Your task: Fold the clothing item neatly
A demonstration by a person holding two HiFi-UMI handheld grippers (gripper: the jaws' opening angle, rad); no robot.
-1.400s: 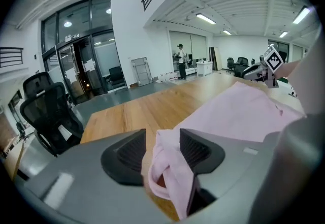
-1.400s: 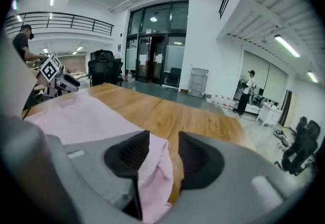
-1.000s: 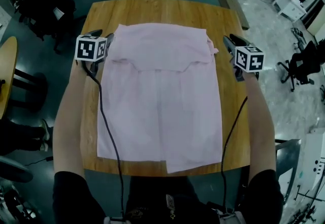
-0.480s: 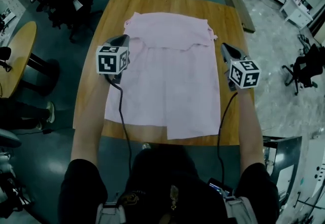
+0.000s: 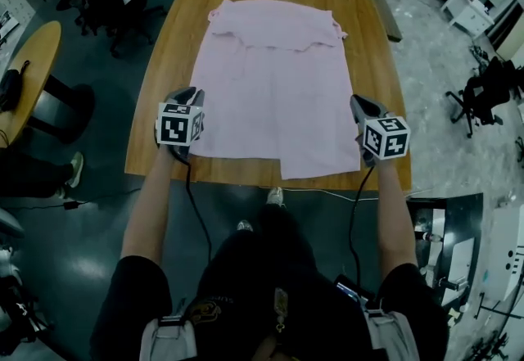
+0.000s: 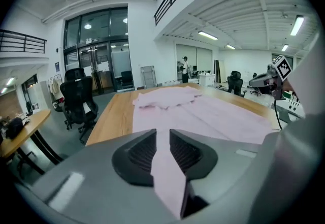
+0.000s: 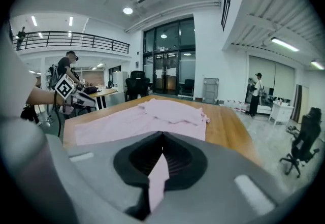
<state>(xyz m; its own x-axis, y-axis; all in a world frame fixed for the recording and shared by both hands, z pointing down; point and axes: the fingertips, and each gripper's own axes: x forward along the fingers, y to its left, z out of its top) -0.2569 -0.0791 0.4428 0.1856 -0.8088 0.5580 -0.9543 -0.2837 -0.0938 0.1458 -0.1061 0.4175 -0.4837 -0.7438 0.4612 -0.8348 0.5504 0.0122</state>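
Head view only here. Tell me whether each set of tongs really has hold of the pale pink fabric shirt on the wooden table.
Observer: Left gripper view: the left tongs have just been opening slightly, yet a strip of the pale pink shirt fills the gap between their jaws.
Operator: Now check the right.
Observer: Right gripper view: the right tongs are closed, with a point of pink fabric pinched between them.
Operator: Report the far end.
Observer: Seen low, it sits bunched in raised folds on the wooden table.

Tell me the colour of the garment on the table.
Plain pale pink garment; clearest in the head view.
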